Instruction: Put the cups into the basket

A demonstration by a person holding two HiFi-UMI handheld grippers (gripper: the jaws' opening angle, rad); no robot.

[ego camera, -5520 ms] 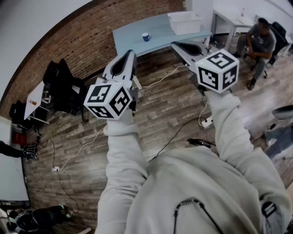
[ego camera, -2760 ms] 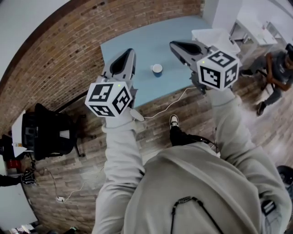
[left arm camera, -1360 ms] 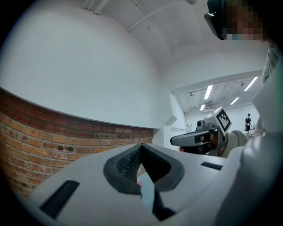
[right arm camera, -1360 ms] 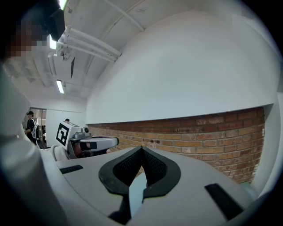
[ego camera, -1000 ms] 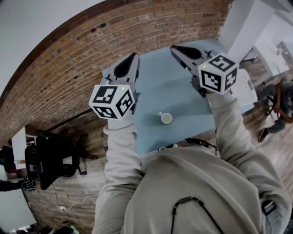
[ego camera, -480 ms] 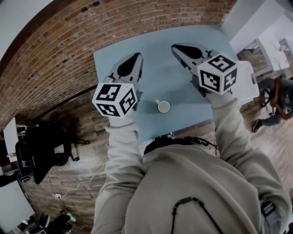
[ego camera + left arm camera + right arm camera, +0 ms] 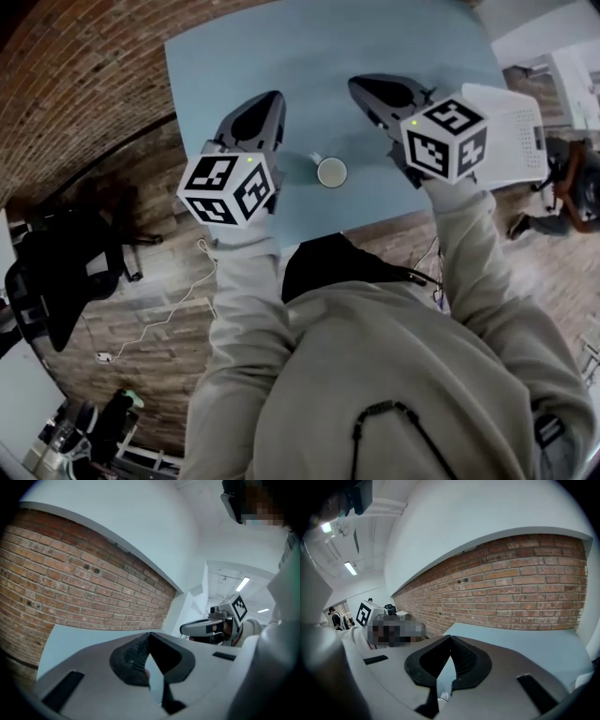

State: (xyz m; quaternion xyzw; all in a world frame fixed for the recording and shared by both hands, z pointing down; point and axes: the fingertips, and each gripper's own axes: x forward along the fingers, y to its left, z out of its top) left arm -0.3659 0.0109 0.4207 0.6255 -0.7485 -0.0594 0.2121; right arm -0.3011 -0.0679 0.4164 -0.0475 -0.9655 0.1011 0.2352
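Observation:
A small blue cup [image 7: 331, 172] with a pale inside stands upright near the front edge of the light blue table [image 7: 234, 56]. The white basket [image 7: 514, 131] sits at the table's right end, partly hidden behind the right gripper's marker cube. My left gripper [image 7: 272, 97] hovers left of the cup, my right gripper [image 7: 357, 85] right of it and slightly beyond. Both are shut with nothing between the jaws, and neither touches the cup. In the left gripper view the tips [image 7: 150, 634] meet, with the right gripper [image 7: 206, 627] alongside. The right gripper view shows its tips [image 7: 450, 637] meeting over the table.
A brick wall [image 7: 66, 66] runs behind the table's left side. On the wooden floor stand a black office chair [image 7: 52, 272] at the left and a white cable [image 7: 173, 305]. A seated person [image 7: 574, 192] is at the far right, beyond the basket.
The table has come nearer and the view looks more steeply down on it. Both grippers have sunk towards the tabletop and now flank the cup. Their jaws stay closed.

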